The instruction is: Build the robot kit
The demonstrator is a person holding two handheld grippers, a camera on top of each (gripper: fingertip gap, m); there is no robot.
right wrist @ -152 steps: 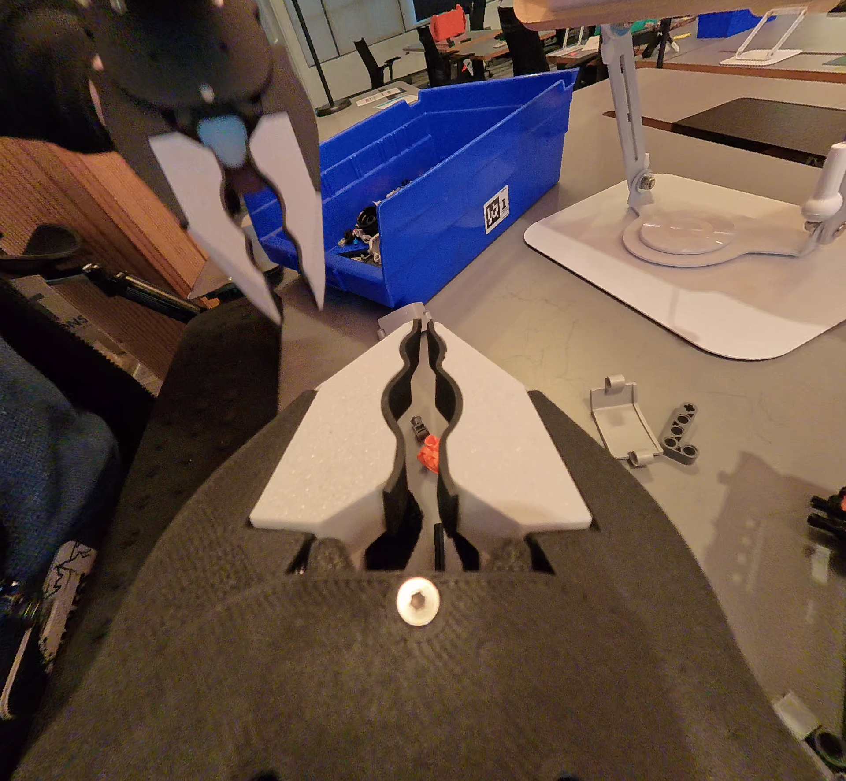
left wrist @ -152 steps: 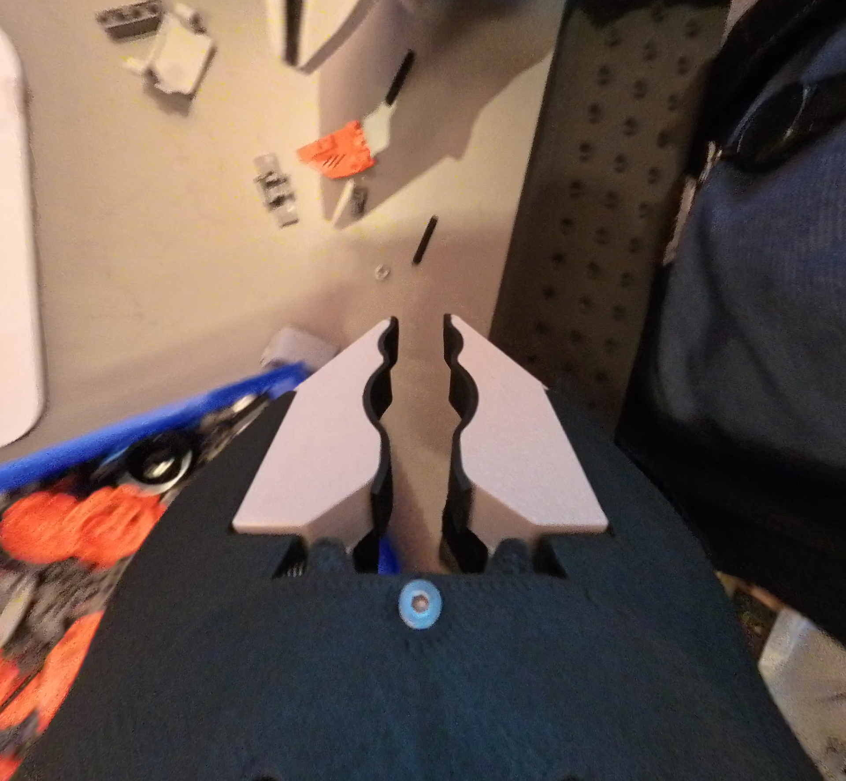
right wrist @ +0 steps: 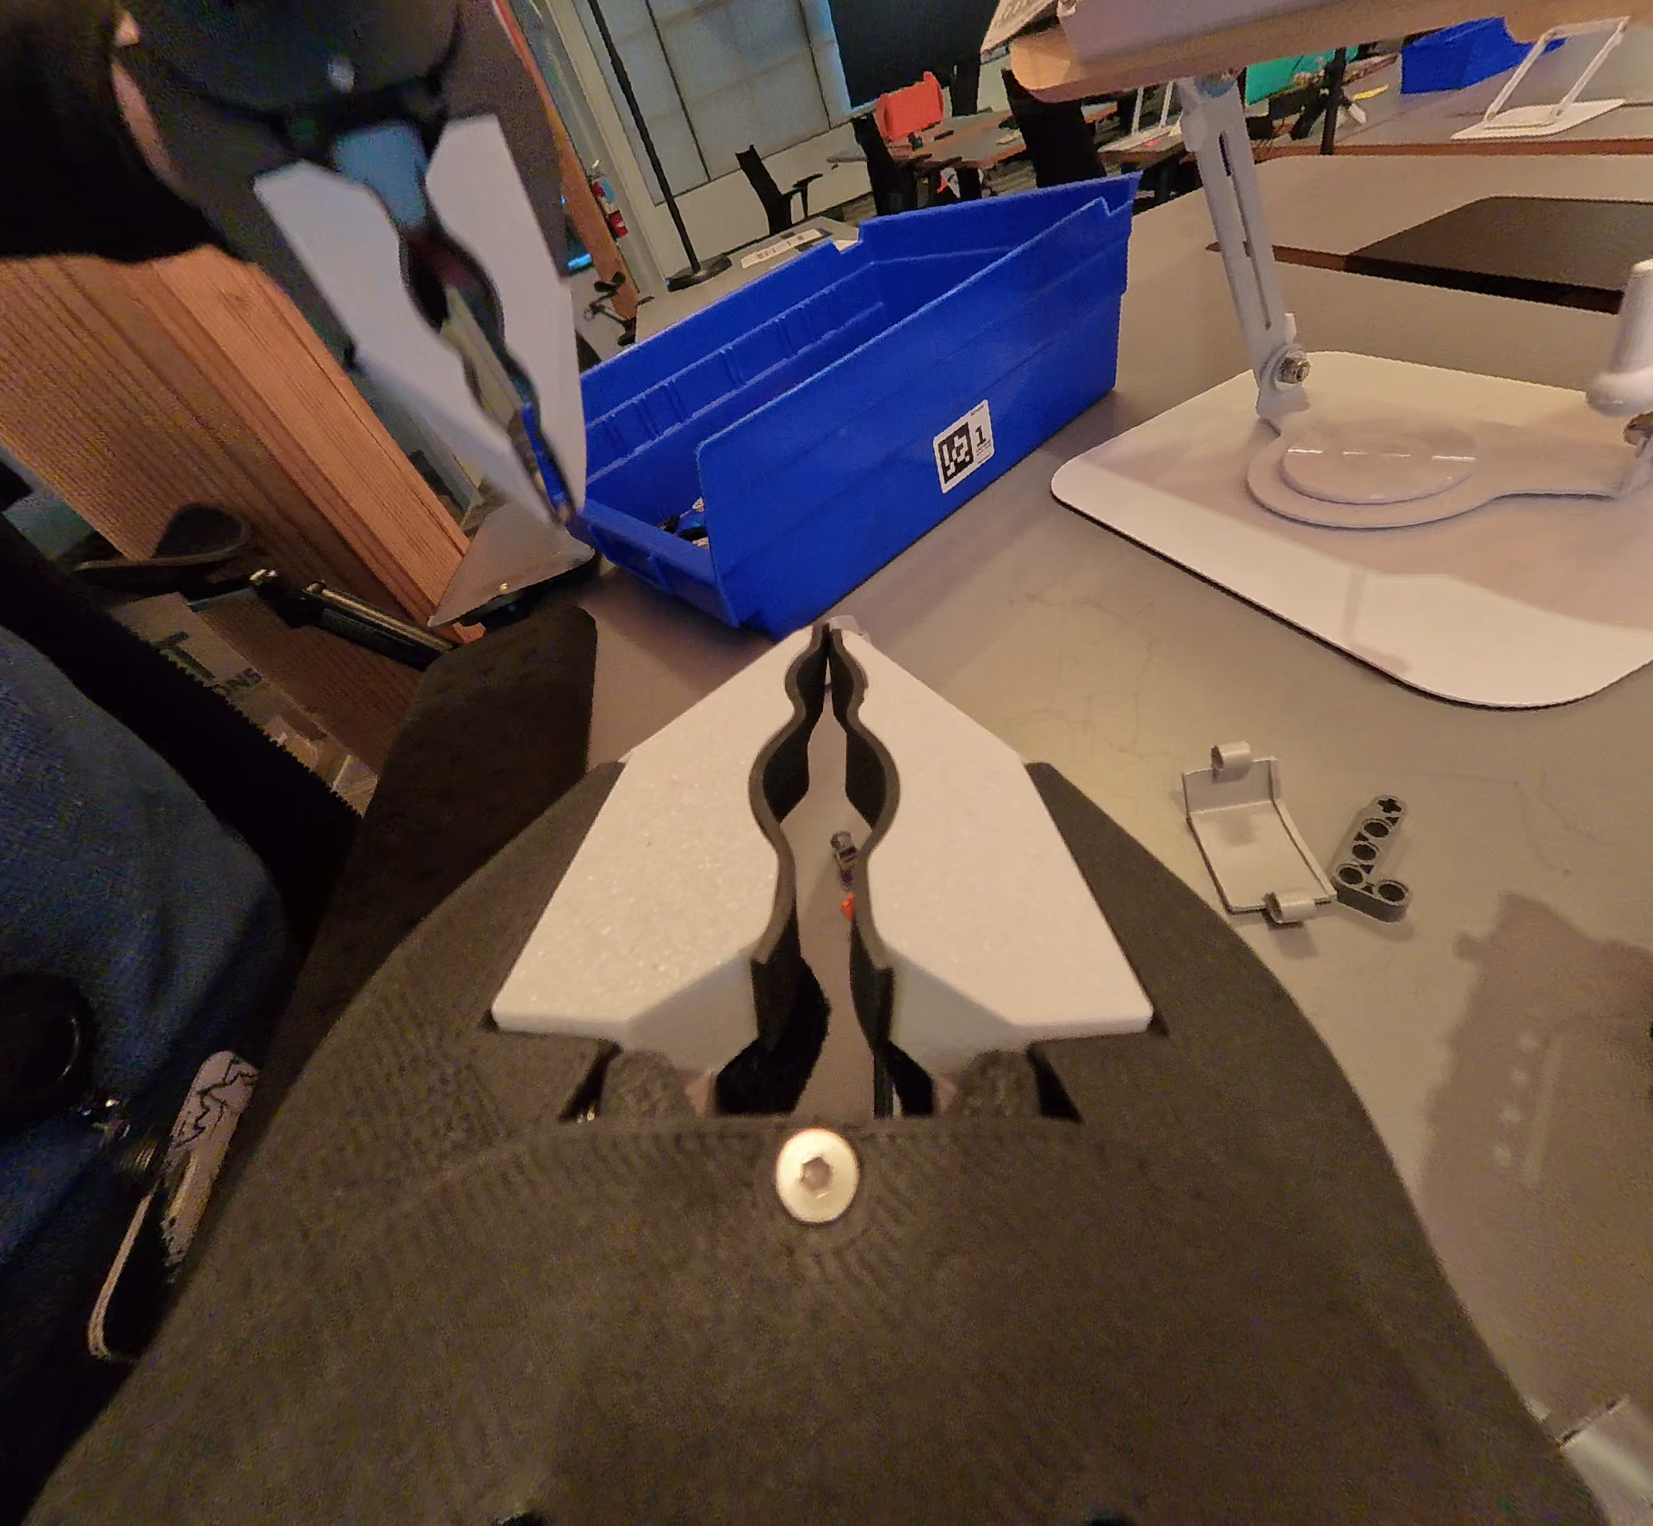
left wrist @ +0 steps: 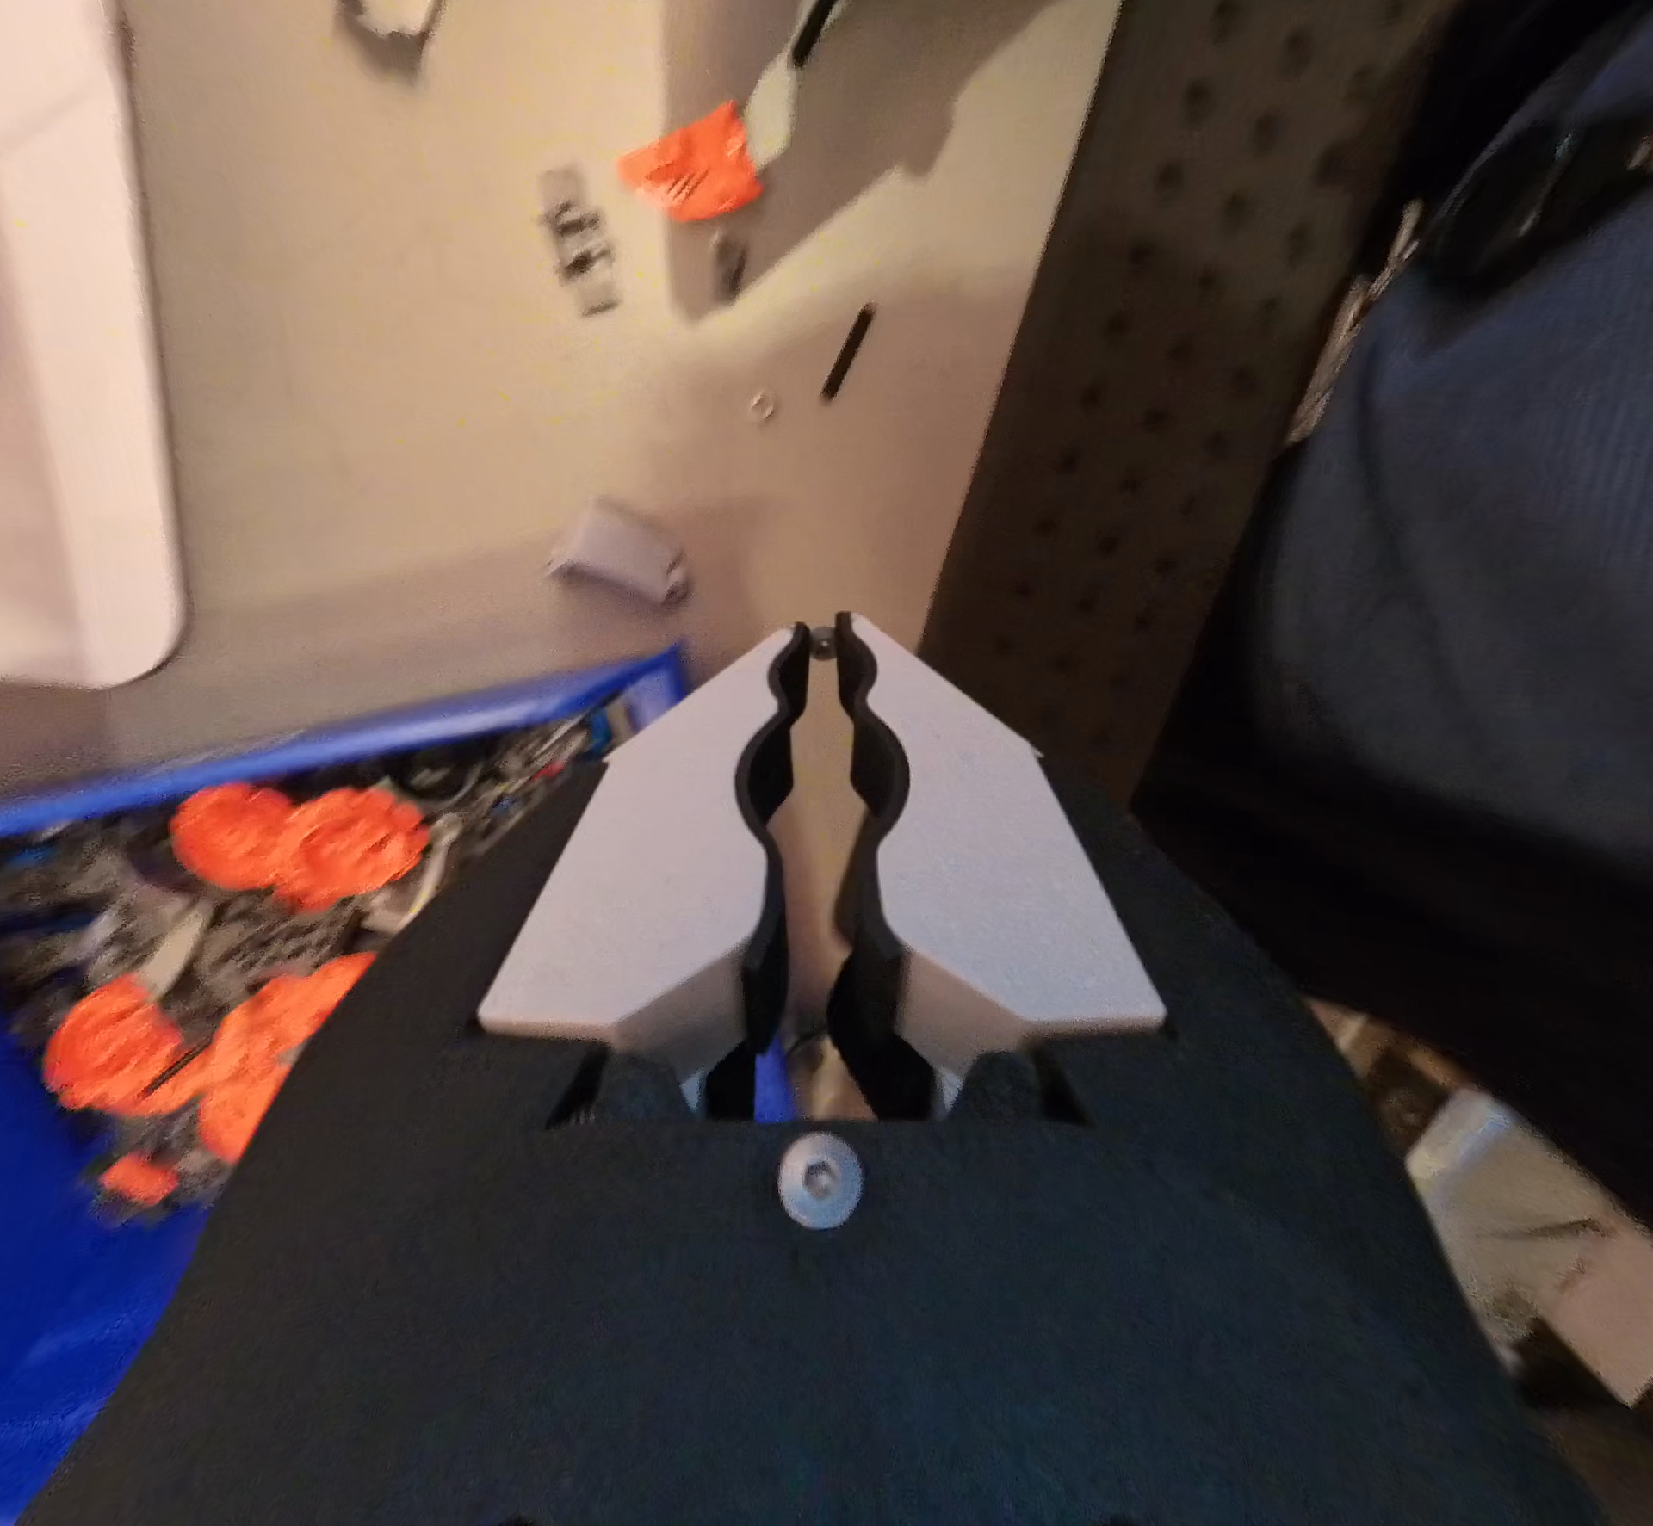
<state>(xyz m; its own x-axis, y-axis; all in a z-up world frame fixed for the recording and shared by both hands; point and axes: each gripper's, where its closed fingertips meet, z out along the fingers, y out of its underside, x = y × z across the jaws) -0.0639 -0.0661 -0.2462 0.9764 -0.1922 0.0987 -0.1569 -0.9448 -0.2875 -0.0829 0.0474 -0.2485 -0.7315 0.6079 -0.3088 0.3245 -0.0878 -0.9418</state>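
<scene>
My left gripper (left wrist: 821, 634) is pinched nearly closed on a tiny dark round piece (left wrist: 823, 641) held right at its tips; it is too small and blurred for me to say more than that it looks like a little bead or bushing. The fingers (left wrist: 662, 884) are matte pale grey wedges with wavy black inner edges, set in a rough black body. It hangs in the air above the near corner of the blue bin (left wrist: 501, 710), a glossy hard-plastic tub with straight walls, holding a jumble of orange round parts (left wrist: 295, 844) among dark bits.

Past the bin's corner, on the smooth beige-grey table (left wrist: 358, 410), a small grey hinged piece (left wrist: 617, 558) lies by itself. Farther on are an orange ribbed part (left wrist: 693, 164), a thin black pin (left wrist: 845, 352) and a tiny ring (left wrist: 762, 403). The table's edge is just to the right of my left tips, next to a dark perforated chair (left wrist: 1163, 303).

My right gripper (right wrist: 827, 638) has its tips drawn together, and I see nothing between them. It sits low over the table with open surface ahead of it up to the bin. To its right lie a curved grey panel (right wrist: 1248, 844) and, touching it, a dark grey holed beam (right wrist: 1373, 857). A white flat stand base (right wrist: 1342, 571) is beyond them, well apart.
</scene>
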